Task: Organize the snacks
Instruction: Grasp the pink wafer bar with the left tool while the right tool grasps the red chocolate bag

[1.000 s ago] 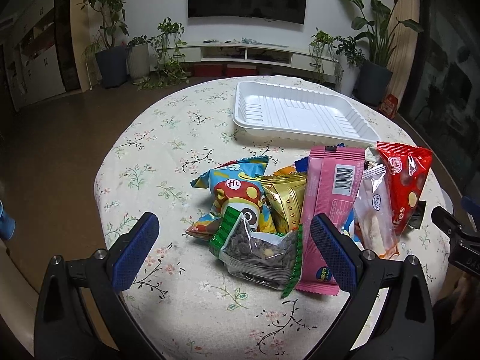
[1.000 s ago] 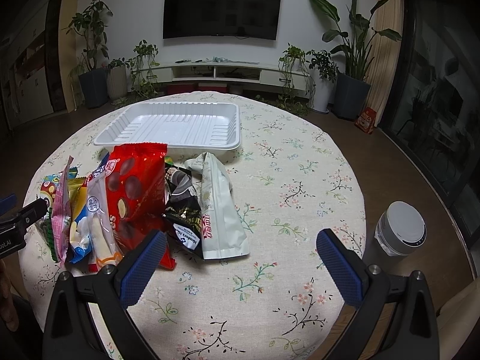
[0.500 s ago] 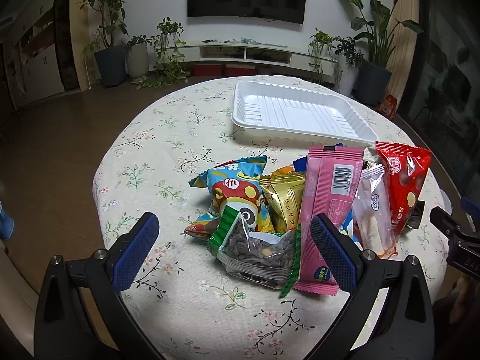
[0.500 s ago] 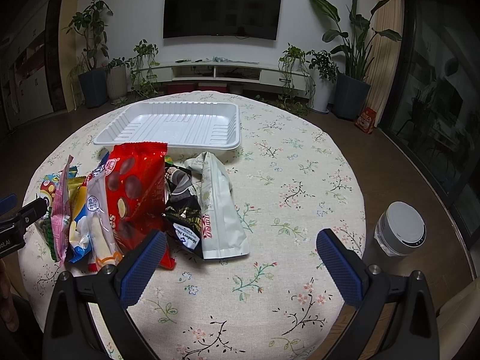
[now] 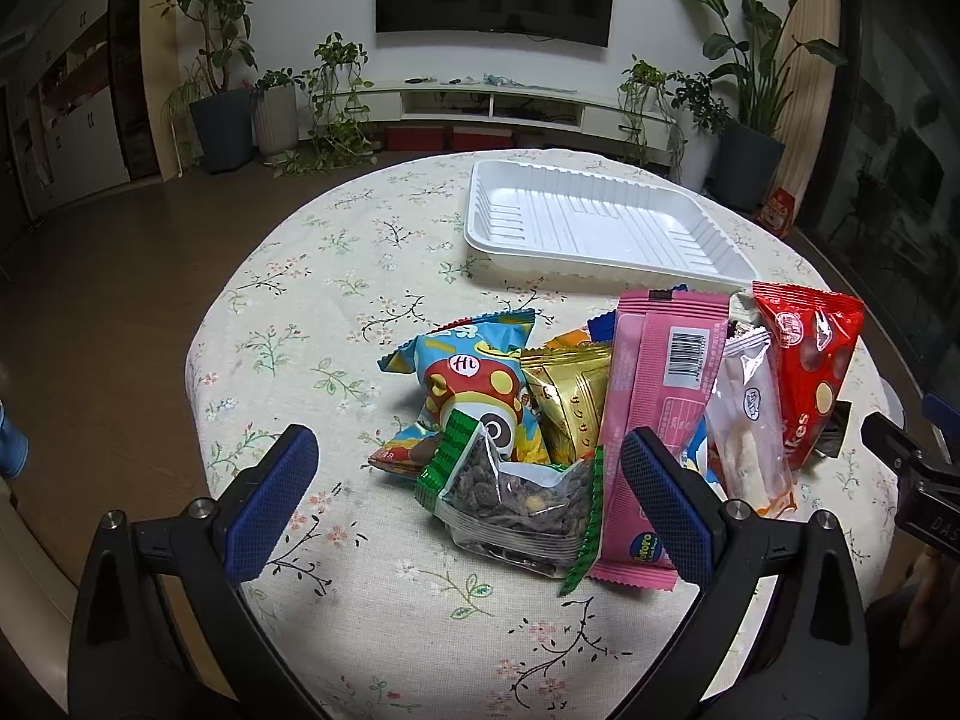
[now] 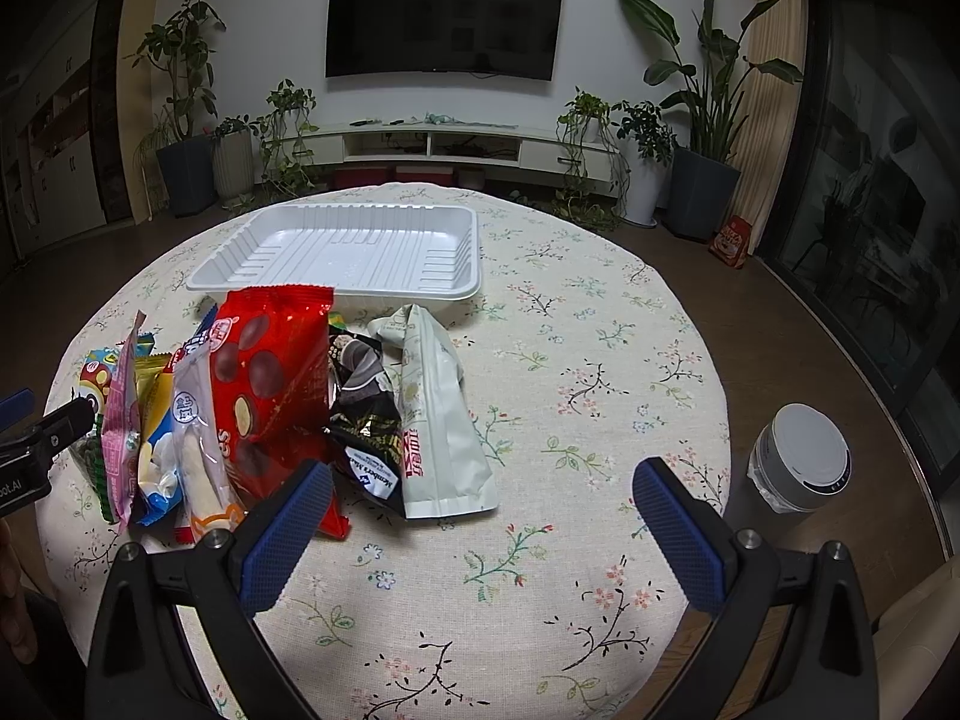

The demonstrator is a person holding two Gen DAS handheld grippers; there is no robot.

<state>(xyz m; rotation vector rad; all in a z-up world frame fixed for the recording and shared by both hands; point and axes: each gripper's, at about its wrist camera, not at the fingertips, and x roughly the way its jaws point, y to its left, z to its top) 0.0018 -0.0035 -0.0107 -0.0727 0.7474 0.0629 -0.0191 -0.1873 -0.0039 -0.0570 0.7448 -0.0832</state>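
Honestly you haven't started yet. The white tray point(image 6: 336, 252) sits empty at the far side of the tabletop point(image 6: 600, 372), and every snack is still piled in front of it: pink bar point(image 5: 651, 420), red bag point(image 6: 270, 384), clear nut bag point(image 5: 516, 504). Your left gripper point(image 5: 468, 498) and right gripper point(image 6: 480, 528) are both spread wide, holding nothing. Everything's left to move.

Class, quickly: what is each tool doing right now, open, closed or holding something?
Left tool: open, holding nothing, above the green-edged snack bag.
Right tool: open, holding nothing, above the tablecloth.
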